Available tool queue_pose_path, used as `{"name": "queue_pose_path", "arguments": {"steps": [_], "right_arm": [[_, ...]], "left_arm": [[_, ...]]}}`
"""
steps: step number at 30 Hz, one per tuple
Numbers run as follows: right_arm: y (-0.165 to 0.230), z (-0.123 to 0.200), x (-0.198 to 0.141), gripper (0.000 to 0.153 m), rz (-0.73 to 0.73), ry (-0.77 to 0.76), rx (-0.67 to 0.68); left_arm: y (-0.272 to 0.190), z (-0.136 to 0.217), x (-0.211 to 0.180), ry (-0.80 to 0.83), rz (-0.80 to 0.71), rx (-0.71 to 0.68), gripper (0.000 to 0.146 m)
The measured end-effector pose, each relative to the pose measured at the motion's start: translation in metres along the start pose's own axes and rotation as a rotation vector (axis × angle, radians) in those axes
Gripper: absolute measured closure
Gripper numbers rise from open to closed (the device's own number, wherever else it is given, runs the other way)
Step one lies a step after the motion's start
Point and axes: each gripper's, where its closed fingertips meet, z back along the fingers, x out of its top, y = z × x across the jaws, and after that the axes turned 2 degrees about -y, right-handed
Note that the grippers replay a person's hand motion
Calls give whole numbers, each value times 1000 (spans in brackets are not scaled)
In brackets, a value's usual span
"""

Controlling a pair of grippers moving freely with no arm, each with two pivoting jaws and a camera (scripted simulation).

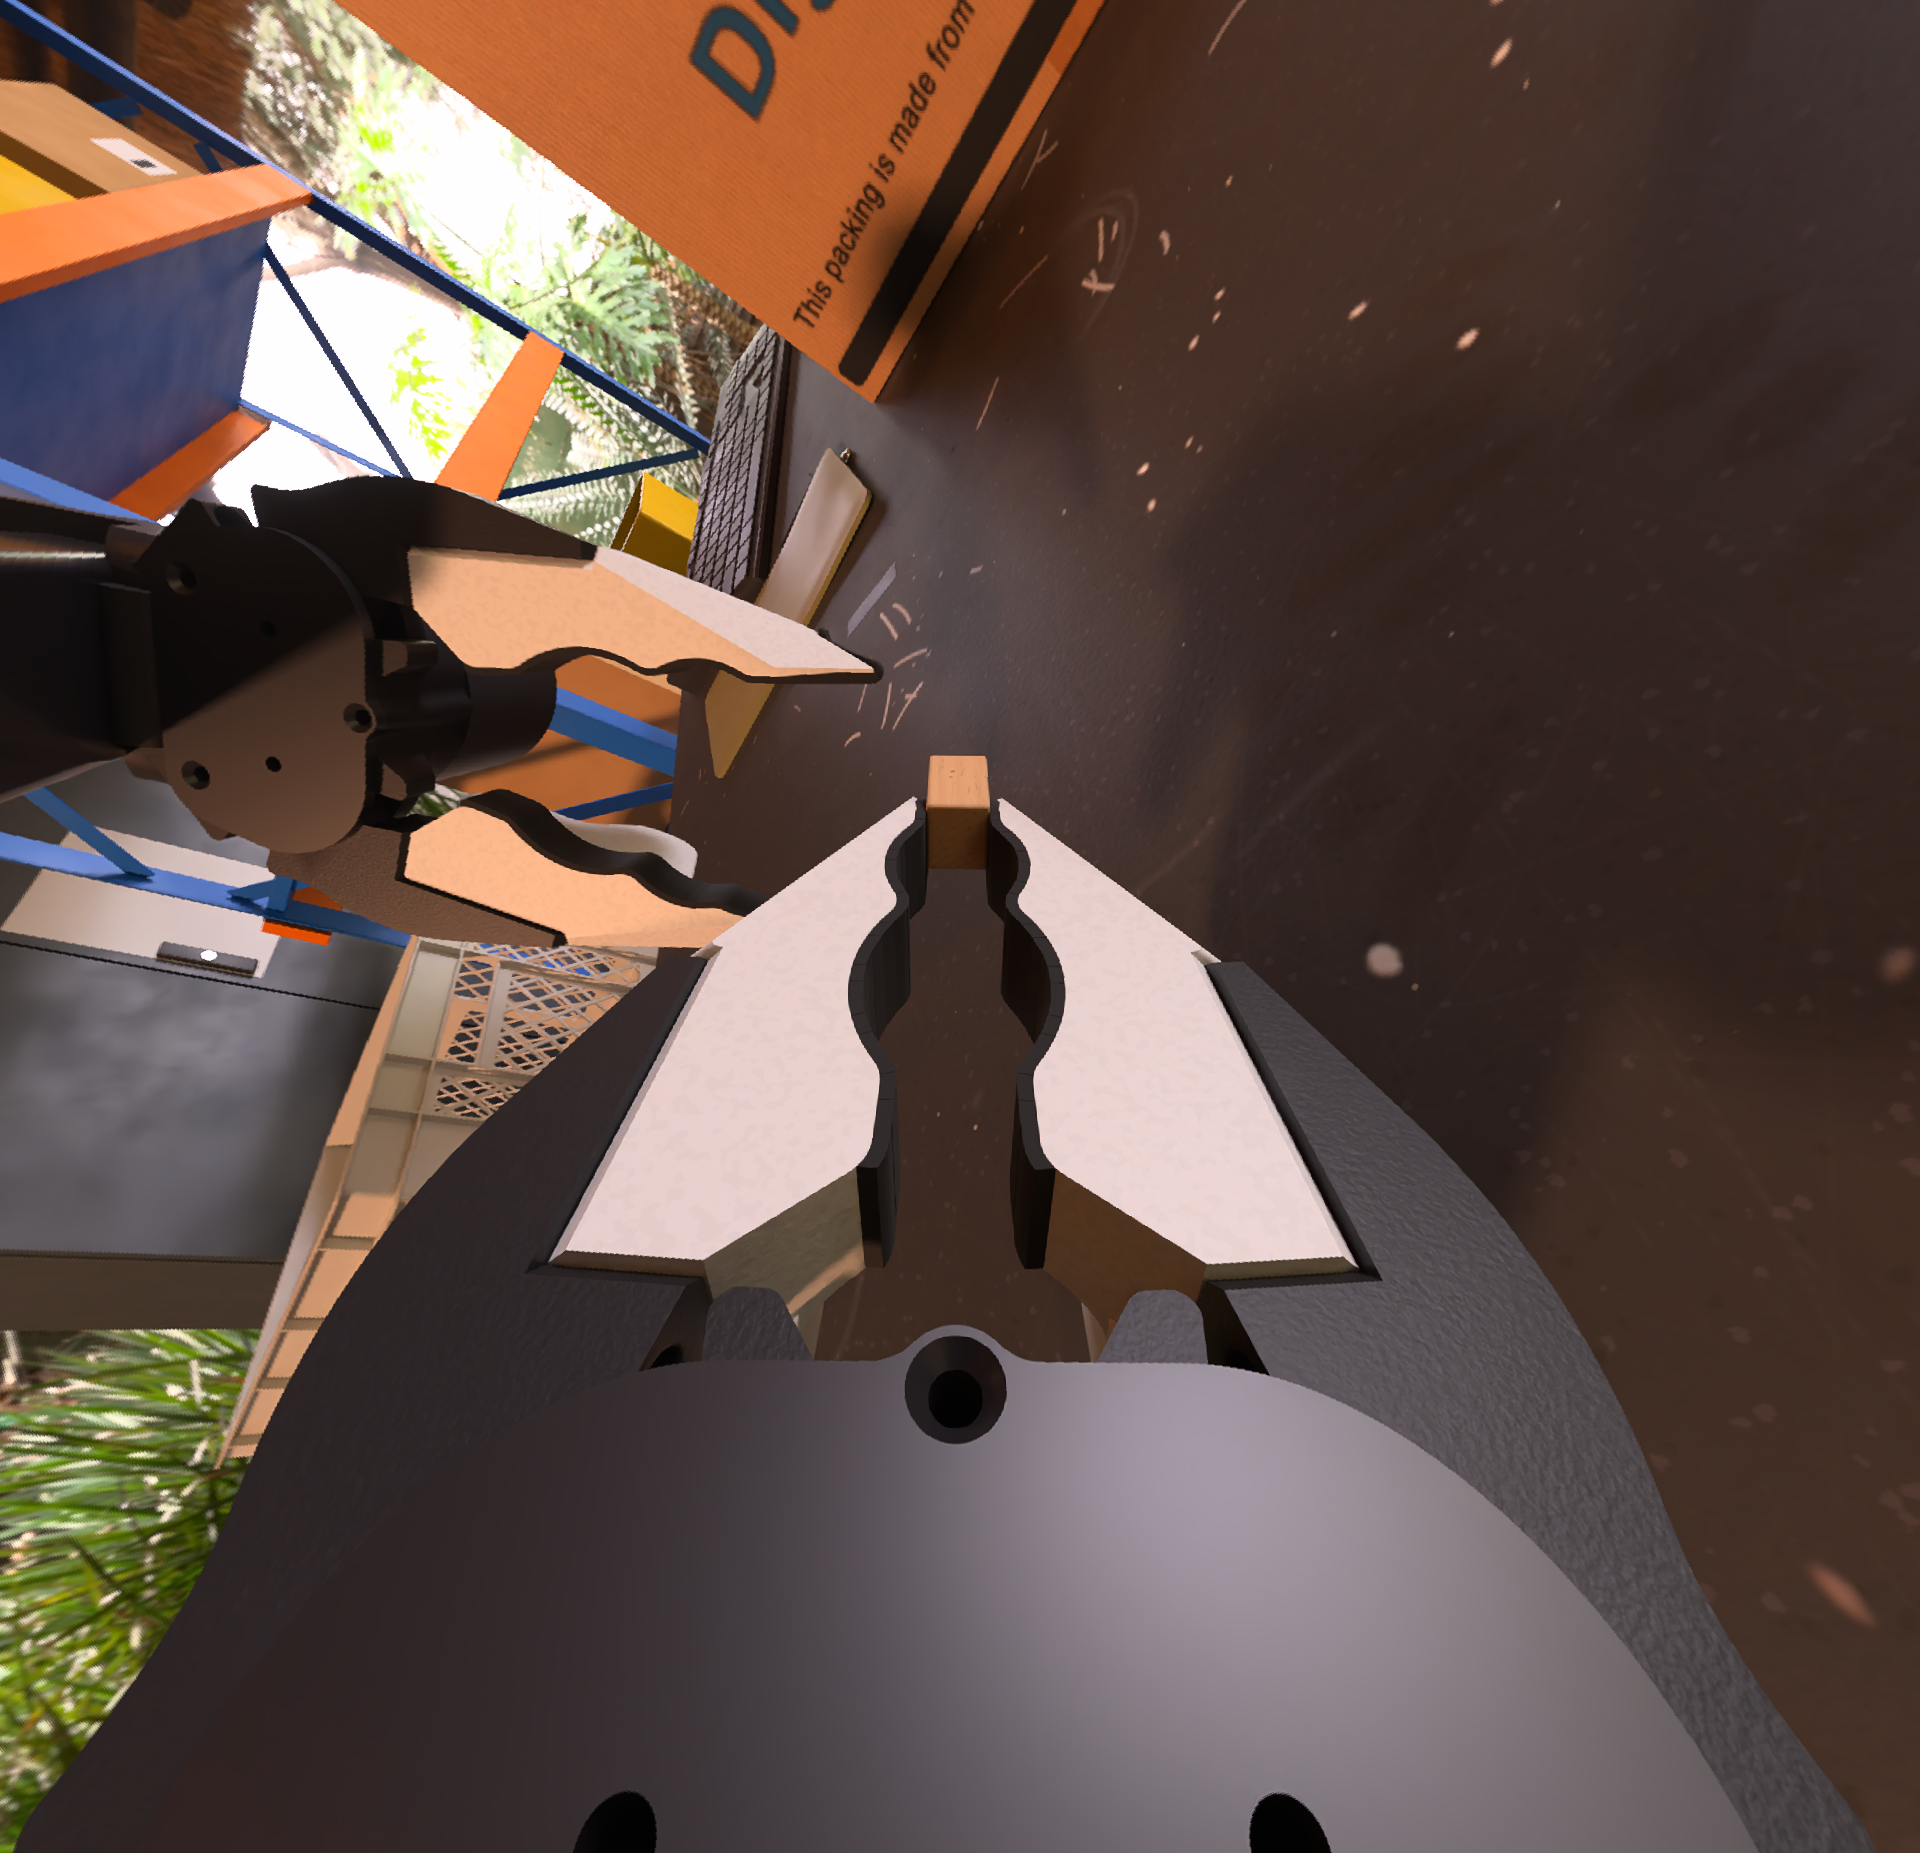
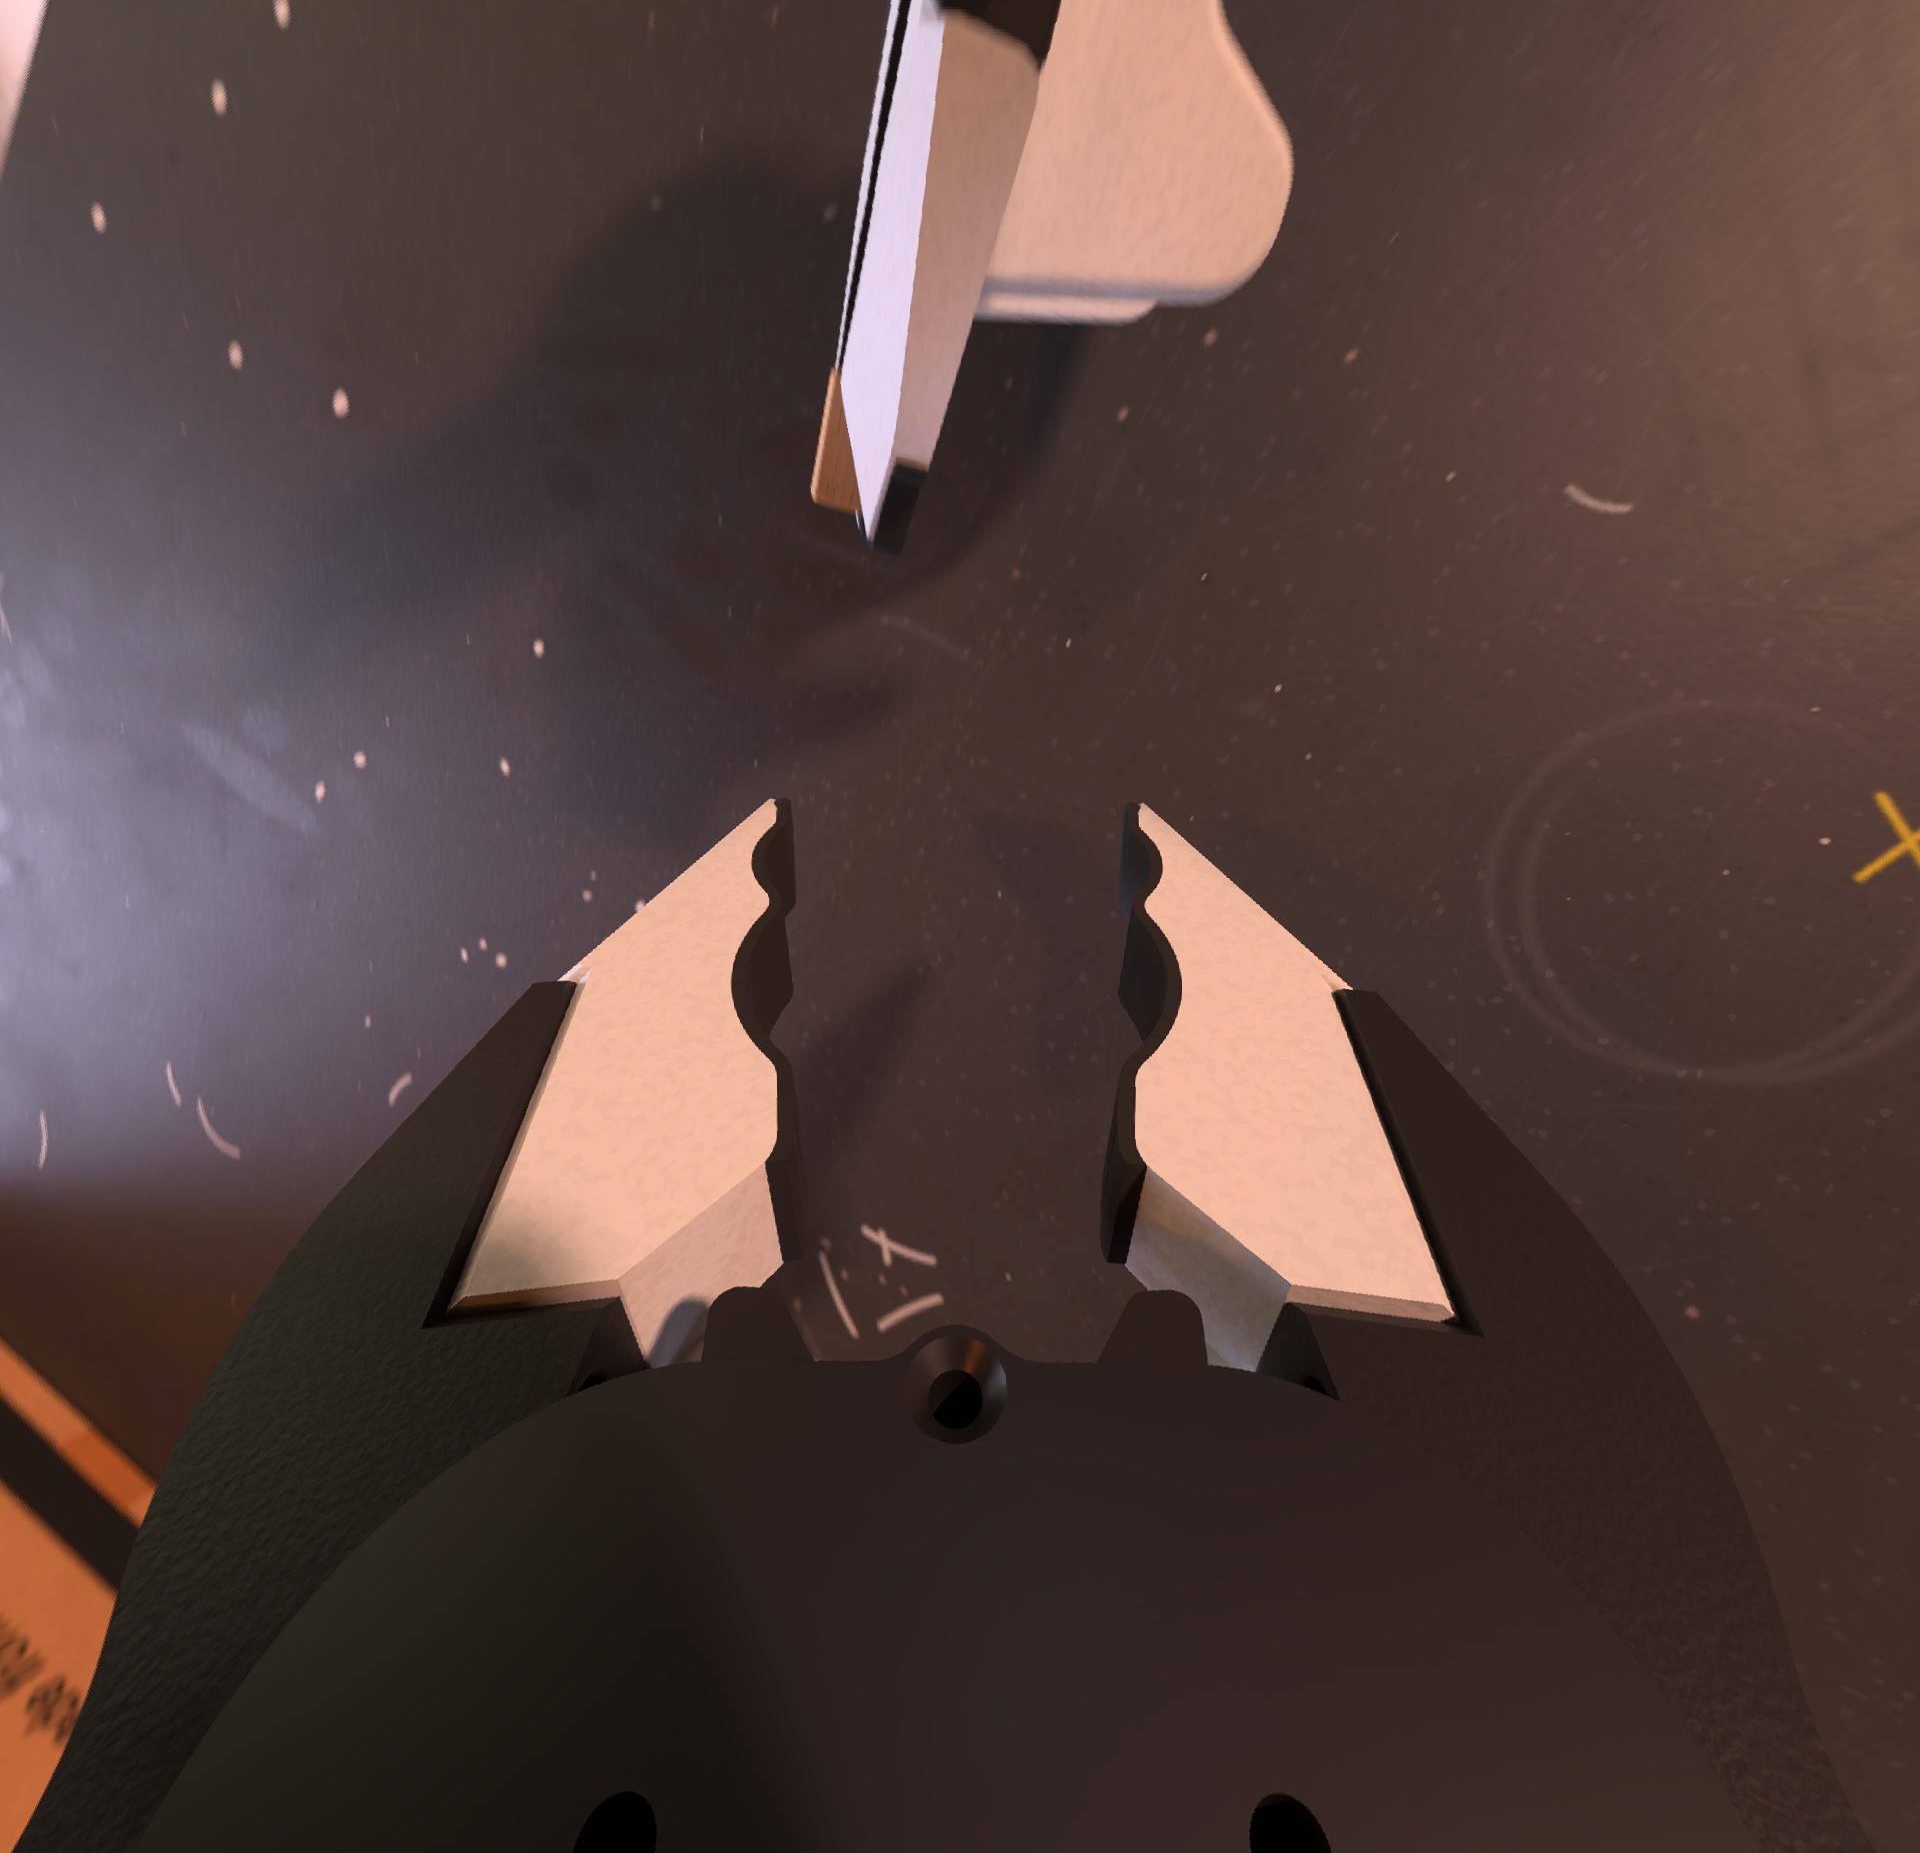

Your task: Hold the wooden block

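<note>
A small light wooden block (image 1: 956,816) sits between the fingertips of my left gripper (image 1: 956,827), which is shut on it close over the dark scratched tabletop (image 1: 1455,660). In the right wrist view the left gripper (image 2: 878,484) shows edge-on ahead, with a sliver of the block (image 2: 831,453) at its tip. My right gripper (image 2: 956,811) is open and empty, a short way back from the block. It also shows at the left of the left wrist view (image 1: 810,787), jaws apart, beside the block.
An orange cardboard box (image 1: 727,89) lies on the table beyond the block. A black ridged item (image 1: 743,463), a beige flat piece (image 1: 826,530) and a yellow item (image 1: 655,520) lie near the far edge. A blue and orange rack (image 1: 135,349) stands behind.
</note>
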Motion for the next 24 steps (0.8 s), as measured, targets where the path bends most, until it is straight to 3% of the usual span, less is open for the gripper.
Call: {"name": "queue_pose_path", "arguments": {"steps": [3, 6, 10, 17, 24], "right_arm": [[-1, 5, 13, 90, -33, -123, -67], [-4, 24, 23, 90, -82, -264, -221], [-1, 42, 20, 79, -307, -370, -419], [9, 14, 14, 58, -585, -393, -561], [0, 0, 14, 60, -701, -492, -766]], "left_arm": [[1, -2, -2, -1, -31, 4, 136], [2, -2, -2, -13, -45, 10, 136], [3, -4, -2, -18, -83, 21, 136], [5, -5, -1, -23, -104, 60, 136], [3, -2, 0, -38, -76, 85, 136]]}}
